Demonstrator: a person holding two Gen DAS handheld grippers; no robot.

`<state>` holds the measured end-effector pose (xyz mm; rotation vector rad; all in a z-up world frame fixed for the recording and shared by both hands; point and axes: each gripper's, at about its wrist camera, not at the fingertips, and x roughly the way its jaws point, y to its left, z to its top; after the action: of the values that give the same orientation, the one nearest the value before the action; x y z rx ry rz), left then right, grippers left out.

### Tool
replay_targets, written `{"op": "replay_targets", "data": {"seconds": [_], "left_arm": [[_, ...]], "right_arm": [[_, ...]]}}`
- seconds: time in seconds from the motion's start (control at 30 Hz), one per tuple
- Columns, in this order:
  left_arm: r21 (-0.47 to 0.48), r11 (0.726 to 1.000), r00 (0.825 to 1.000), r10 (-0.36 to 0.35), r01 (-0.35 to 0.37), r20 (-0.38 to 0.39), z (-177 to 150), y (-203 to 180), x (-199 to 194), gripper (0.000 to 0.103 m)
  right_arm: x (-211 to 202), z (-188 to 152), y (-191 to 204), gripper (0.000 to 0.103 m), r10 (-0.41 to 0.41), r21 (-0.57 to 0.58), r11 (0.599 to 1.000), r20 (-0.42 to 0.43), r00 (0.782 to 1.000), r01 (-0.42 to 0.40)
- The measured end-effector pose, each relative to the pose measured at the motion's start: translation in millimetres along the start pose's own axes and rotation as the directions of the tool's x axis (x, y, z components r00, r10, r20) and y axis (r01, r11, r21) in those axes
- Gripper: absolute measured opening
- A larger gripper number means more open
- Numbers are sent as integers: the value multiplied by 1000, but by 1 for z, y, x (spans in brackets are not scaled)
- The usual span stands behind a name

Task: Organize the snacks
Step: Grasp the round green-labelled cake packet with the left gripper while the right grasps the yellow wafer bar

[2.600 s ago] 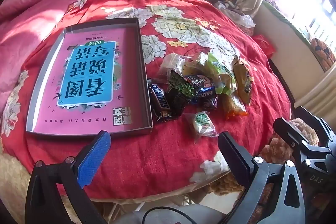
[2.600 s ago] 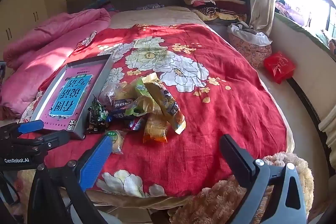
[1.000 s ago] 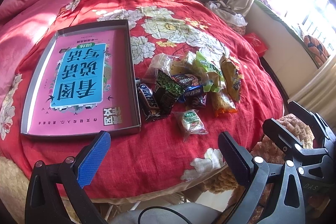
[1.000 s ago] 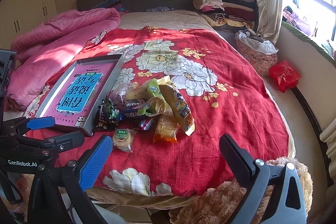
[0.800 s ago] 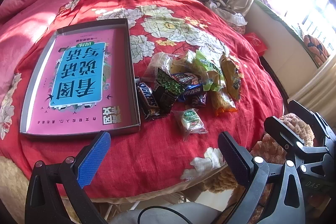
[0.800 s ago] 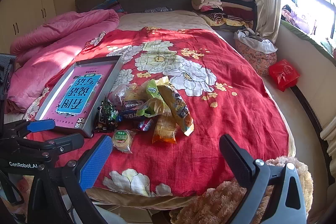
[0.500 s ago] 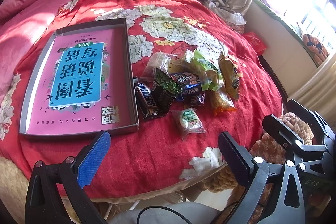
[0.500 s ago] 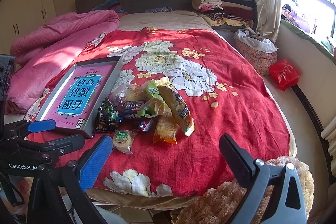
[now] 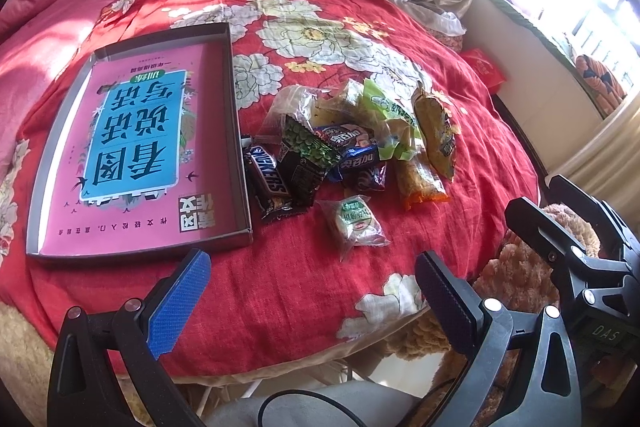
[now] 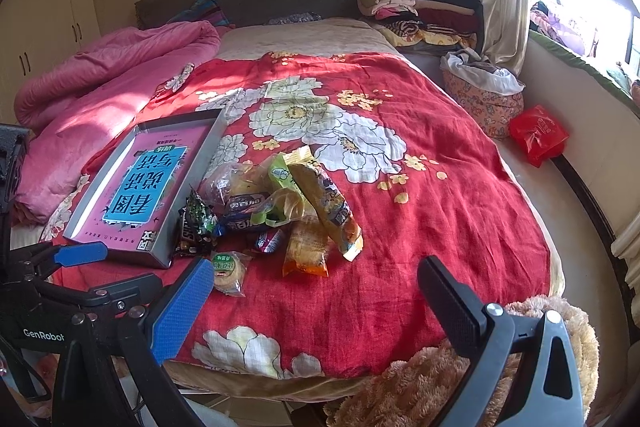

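A pile of snack packets (image 9: pixel 352 143) lies on the red flowered bedspread, right of a shallow grey box (image 9: pixel 236 163) with a pink and blue printed bottom. A Snickers bar (image 9: pixel 268 183) lies against the box's right wall. A round cake in a clear wrapper (image 9: pixel 356 221) lies nearest me. My left gripper (image 9: pixel 312 291) is open and empty, above the bed's near edge. My right gripper (image 10: pixel 316 303) is open and empty, further right. The pile (image 10: pixel 280 203), the box (image 10: pixel 160 251) and the cake (image 10: pixel 228 269) also show in the right wrist view.
A pink quilt (image 10: pixel 100 83) is heaped on the bed's left. Folded clothes (image 10: pixel 420 11) are stacked by the headboard. A red bag (image 10: pixel 538 133) and a flowered basket (image 10: pixel 484 99) sit below the window. A brown plush blanket (image 10: pixel 440 379) hangs at the near right corner.
Both grippers have drifted slightly left and closer to the bed; the snacks and the box have not moved. Both jaws stay open.
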<state>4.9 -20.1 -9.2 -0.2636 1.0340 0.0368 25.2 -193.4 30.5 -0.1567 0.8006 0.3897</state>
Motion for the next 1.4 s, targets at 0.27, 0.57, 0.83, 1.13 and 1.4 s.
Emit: {"op": "replay_targets", "data": {"seconds": [0.27, 0.57, 0.83, 1.13, 1.4], "left_arm": [[19, 1000, 999, -4, 5, -31, 3, -10, 16, 102], [32, 999, 996, -19, 22, -83, 12, -20, 43, 102], [5, 999, 990, -37, 38, -134, 15, -24, 63, 99], [-9, 999, 987, -32, 31, -157, 20, -30, 77, 91], [-26, 1000, 983, -2, -3, -181, 20, -33, 94, 81]], "right_arm": [[7, 8, -11, 103, -7, 20, 1000, -4, 1000, 7], [35, 21, -27, 103, -43, -1, 999, -66, 997, 43], [68, 29, -29, 103, -38, -35, 999, -150, 988, 33], [105, 33, -31, 91, -12, -77, 997, -239, 971, -7], [126, 36, -31, 77, -27, -102, 995, -270, 962, -1]]}}
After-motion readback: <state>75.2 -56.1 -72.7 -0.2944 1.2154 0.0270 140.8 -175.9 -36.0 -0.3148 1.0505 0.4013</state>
